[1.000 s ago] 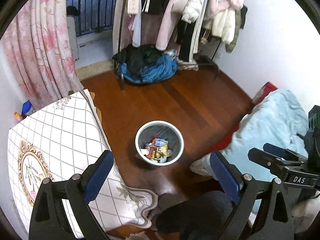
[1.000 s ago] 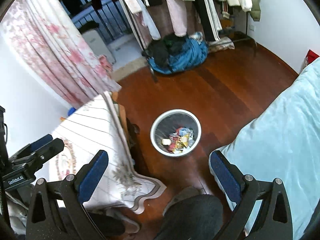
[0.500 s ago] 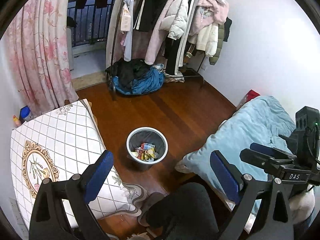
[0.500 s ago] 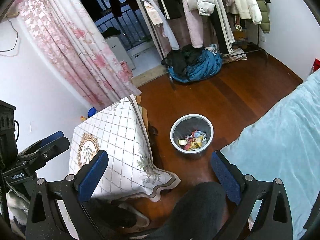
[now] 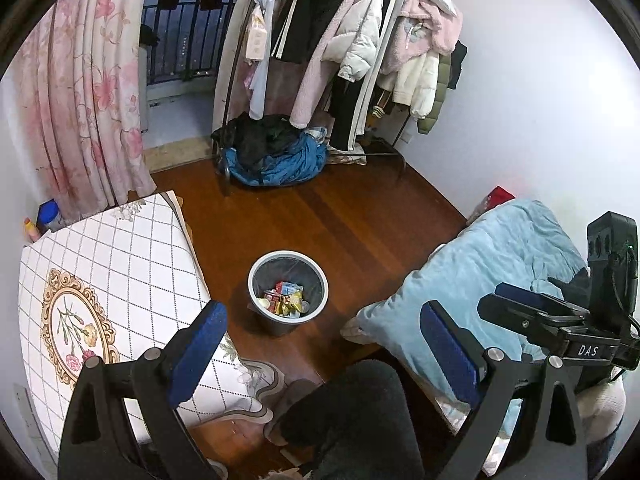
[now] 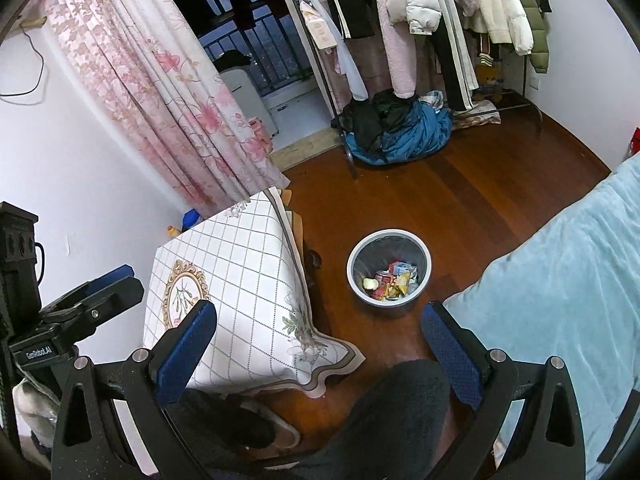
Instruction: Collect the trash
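**A:** Where does the trash sit right now?

**B:** In the bin [image 5: 288, 288], which stands on the wooden floor [image 5: 360, 216] between the tabletop [image 5: 108, 264] with its checked cloth and the blue-covered bed [image 5: 500, 264]. Colourful wrappers [image 6: 394, 278] and small cartons lie heaped at its bottom. I judge the bin is parked there so it is within easy reach from both the tabletop and the bed.

**A:** And the two tools?

**B:** The left gripper [image 5: 320, 344] has its jaws spread wide with nothing between them; through the gap you see only floor, the bin's base and the person's dark trouser leg [image 5: 360, 408]. The right gripper [image 6: 320, 340] is the same: jaws wide apart, holding nothing.

**A:** Why are both held so high?

**B:** Both cameras look down on the bin from well above, neither tool near its rim. That reads to me as a surveying pose, a way to scan the room for anything not yet gathered.

**A:** Do you spot loose litter?

**B:** The cloth looks bare in both views, and so does the open floor around the bin. There are pale scraps at the bottom edge of the left view, by the person's foot, but I cannot tell what they are.

**A:** So how far along?

**B:** Near the end, I would guess.
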A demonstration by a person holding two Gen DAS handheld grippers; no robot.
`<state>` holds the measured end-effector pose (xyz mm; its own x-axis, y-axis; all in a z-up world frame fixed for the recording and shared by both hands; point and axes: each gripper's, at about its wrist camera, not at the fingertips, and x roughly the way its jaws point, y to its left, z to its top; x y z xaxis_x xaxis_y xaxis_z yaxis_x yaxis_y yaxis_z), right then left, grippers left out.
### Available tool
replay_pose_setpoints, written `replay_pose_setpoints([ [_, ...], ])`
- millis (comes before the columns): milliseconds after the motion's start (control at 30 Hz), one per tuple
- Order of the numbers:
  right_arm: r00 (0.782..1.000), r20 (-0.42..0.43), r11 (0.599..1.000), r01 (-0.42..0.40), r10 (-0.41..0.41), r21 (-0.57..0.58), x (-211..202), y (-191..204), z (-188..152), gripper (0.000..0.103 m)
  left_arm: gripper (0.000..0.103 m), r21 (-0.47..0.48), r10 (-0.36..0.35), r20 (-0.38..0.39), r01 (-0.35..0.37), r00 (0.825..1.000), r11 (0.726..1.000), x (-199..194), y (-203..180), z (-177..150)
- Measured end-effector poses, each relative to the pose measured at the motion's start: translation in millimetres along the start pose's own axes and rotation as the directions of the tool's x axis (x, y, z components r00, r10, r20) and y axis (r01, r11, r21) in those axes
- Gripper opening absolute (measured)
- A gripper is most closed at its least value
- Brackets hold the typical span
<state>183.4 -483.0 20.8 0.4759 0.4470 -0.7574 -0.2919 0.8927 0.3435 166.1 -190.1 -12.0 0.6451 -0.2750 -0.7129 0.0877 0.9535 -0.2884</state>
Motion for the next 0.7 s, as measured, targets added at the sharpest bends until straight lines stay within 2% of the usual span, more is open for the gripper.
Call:
replay_pose_setpoints([
  [500,1.0,-0.016,1.0,-0.013,0.012,-0.019,2.5,2.6,6.0,0.103,0.099,0.011,-0.005,0.002,0.005,1.0,1.0,-4.0,-1.4,1.3],
  [700,1.0,-0.016,1.0,0.0,0.0,-0.016,4.3,0.9,8.3,0.103,0.099,0.005,-0.01,-0.02,0.01,1.0,1.0,-0.8,-3.5,5.3],
])
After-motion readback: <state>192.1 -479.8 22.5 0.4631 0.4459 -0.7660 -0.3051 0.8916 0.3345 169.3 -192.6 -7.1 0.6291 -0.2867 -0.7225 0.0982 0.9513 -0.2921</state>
